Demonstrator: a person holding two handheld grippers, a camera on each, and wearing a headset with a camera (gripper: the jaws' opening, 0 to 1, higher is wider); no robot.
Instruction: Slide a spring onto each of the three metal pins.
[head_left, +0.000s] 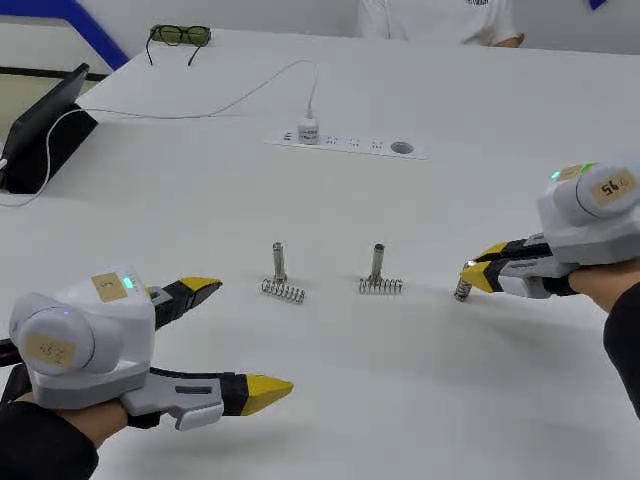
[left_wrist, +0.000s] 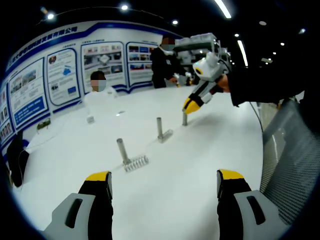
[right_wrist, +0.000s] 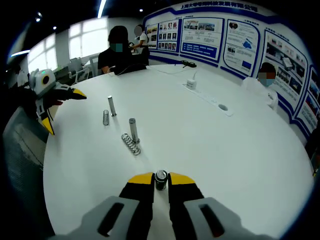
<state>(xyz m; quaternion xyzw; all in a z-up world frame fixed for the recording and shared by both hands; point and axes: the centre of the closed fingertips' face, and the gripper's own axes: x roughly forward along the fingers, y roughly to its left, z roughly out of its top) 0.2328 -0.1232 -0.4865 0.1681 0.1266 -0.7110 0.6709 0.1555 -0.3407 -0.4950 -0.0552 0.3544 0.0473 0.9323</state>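
- step: right hand-held gripper (head_left: 470, 277) clamped on the third pin (right_wrist: 160, 176), 3 o'clock of the others; coils round it, so the third spring (head_left: 462, 291) looks on
- left hand-held gripper (head_left: 250, 335) wide open, empty, 7 o'clock
- middle pin (head_left: 377, 262) and left pin (head_left: 279, 262) bare; a loose spring (head_left: 381, 286) lies against each base
- next: release, stand one loose spring up, line it over its pin top
- white bench (head_left: 400, 400); power strip (head_left: 345, 143) 12 o'clock, glasses (head_left: 180, 36) 11; posters (left_wrist: 60, 75) on walls
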